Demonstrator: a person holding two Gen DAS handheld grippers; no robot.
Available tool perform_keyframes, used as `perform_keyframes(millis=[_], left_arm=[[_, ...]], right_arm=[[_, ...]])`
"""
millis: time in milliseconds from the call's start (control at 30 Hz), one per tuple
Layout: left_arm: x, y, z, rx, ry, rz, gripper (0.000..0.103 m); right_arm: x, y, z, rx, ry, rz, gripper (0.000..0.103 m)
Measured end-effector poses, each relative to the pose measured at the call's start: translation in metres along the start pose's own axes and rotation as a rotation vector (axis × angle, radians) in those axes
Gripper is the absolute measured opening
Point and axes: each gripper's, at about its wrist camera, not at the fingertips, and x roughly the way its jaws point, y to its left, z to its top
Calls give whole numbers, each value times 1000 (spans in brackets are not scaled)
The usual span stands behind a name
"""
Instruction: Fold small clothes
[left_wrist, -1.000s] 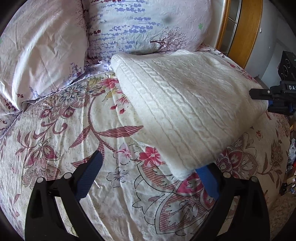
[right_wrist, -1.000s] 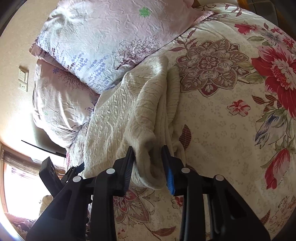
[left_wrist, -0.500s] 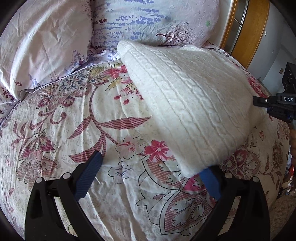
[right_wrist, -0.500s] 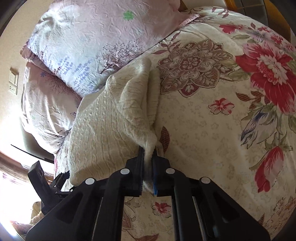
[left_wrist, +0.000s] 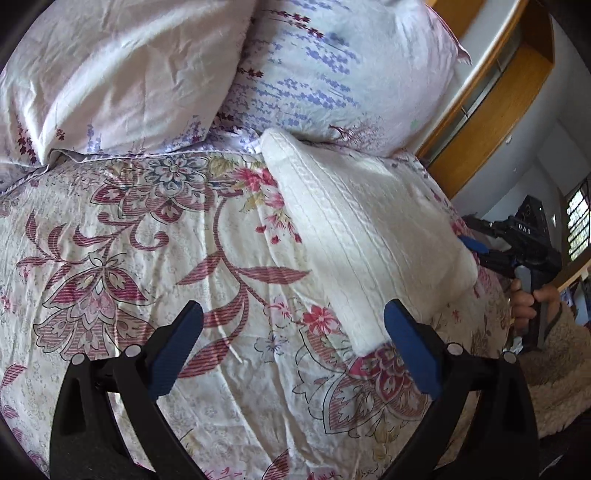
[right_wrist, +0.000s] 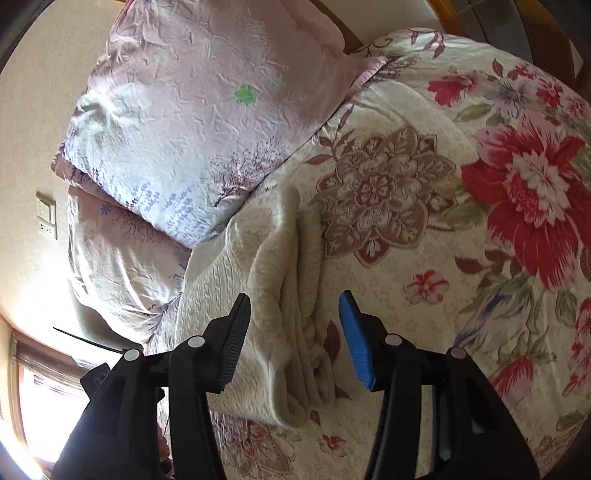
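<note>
Left wrist view shows things that the other view does not: my right gripper (left_wrist: 471, 243) seen from outside, at the far right edge of the white knitted sweater (left_wrist: 365, 236), with my right hand (left_wrist: 528, 302) around its handle, and also a wooden door frame (left_wrist: 491, 107) behind the bed. Right wrist view shows instead the layered side of the sweater (right_wrist: 284, 295), where several folded edges lie one on another, and a wall switch (right_wrist: 46, 218) on the left. Both views show the two pillows (left_wrist: 147, 66) at the head of the flowered bedspread (left_wrist: 147, 258). My left gripper (left_wrist: 291, 350) stands wide apart and holds nothing; the near corner of the sweater lies just beside its right finger, on the inner side, and I cannot tell if they touch. My right gripper (right_wrist: 295, 339) is also apart and empty, and the stacked edge of the sweater lies between its two fingers without touching them. The sweater lies folded and flat on the bedspread, its far end touching the pillow. In the left view its long axis runs from the pillows diagonally down toward the lower right, and the cable ribs follow the same direction.
</note>
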Motion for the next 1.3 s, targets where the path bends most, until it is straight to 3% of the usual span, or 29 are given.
perform_keyframes(millis=[100,267,300,333,400,500,633,667,700,733,767,833,933,1000,1033,1067,1133,1200,1300], left_arm=[[9,6,13,-56,14,13,98],[27,7,31,-67,27,44,98],[31,7,36,-71,26,47,98],[37,8,44,-82,22,44,98],[48,13,64,-122,18,40,97],[70,20,98,-184,15,18,96],[108,25,132,-226,74,-22,82],[118,26,137,-226,97,-23,73],[127,27,140,-226,115,-28,66],[134,29,142,-229,126,-41,42],[141,32,143,-242,133,-53,10],[143,40,143,-284,105,-33,4],[143,46,137,-307,89,-19,4],[136,47,132,-306,83,-37,11],[130,46,131,-304,75,-47,27],[122,45,129,-305,67,-63,56],[103,46,122,-317,29,-115,81],[93,45,116,-317,28,-183,85],[88,39,102,-316,82,-231,87]], right_arm=[[18,11,21,-17,3,-24,52],[59,17,56,-6,43,-67,51],[69,17,60,-2,70,-78,45],[78,17,63,-7,97,-94,32],[92,18,66,-23,138,-130,31],[93,16,67,-6,136,-97,31],[95,11,68,20,139,-61,31],[96,9,68,24,140,-54,31],[96,10,68,16,129,-47,16],[95,12,68,-10,105,-46,9],[94,16,68,-33,85,-68,9],[97,17,68,-36,64,-105,9],[106,8,68,2,76,-134,9],[105,9,69,-6,85,-105,10],[103,9,69,-2,98,-79,15],[98,9,69,9,107,-56,21],[86,5,69,25,126,-6,62],[72,2,65,17,133,28,73],[65,-4,56,31,203,64,73]])
